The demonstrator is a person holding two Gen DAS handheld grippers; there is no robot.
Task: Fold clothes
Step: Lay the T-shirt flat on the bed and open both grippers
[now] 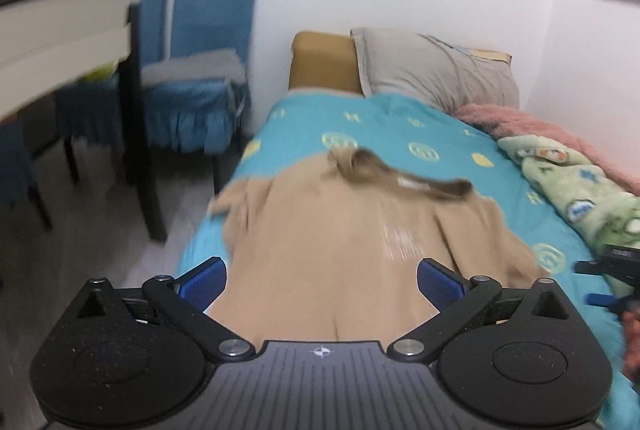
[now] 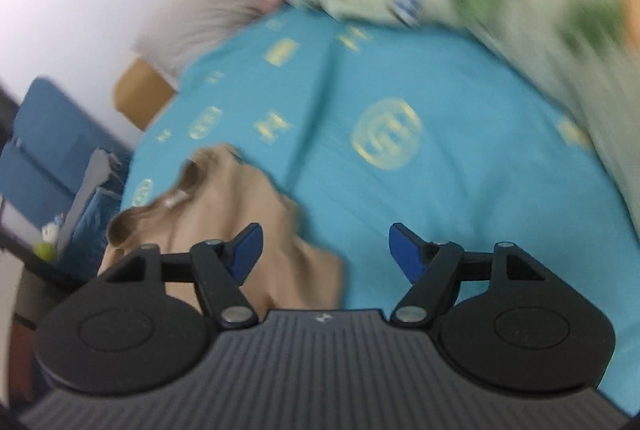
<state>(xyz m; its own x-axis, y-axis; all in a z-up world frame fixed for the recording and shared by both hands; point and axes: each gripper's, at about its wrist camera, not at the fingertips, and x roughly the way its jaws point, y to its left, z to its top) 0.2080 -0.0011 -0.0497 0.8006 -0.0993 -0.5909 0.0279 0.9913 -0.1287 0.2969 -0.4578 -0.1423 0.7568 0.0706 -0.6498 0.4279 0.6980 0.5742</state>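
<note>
Tan shirt (image 1: pixel 344 238) lies spread on teal bedsheet (image 2: pixel 460 190), collar far. My left gripper (image 1: pixel 322 280) and right gripper (image 2: pixel 326 250) gape empty; best pinch hem corners evenly.

Tan garment (image 1: pixel 340 250) on teal bedspread (image 1: pixel 400 126)
</note>
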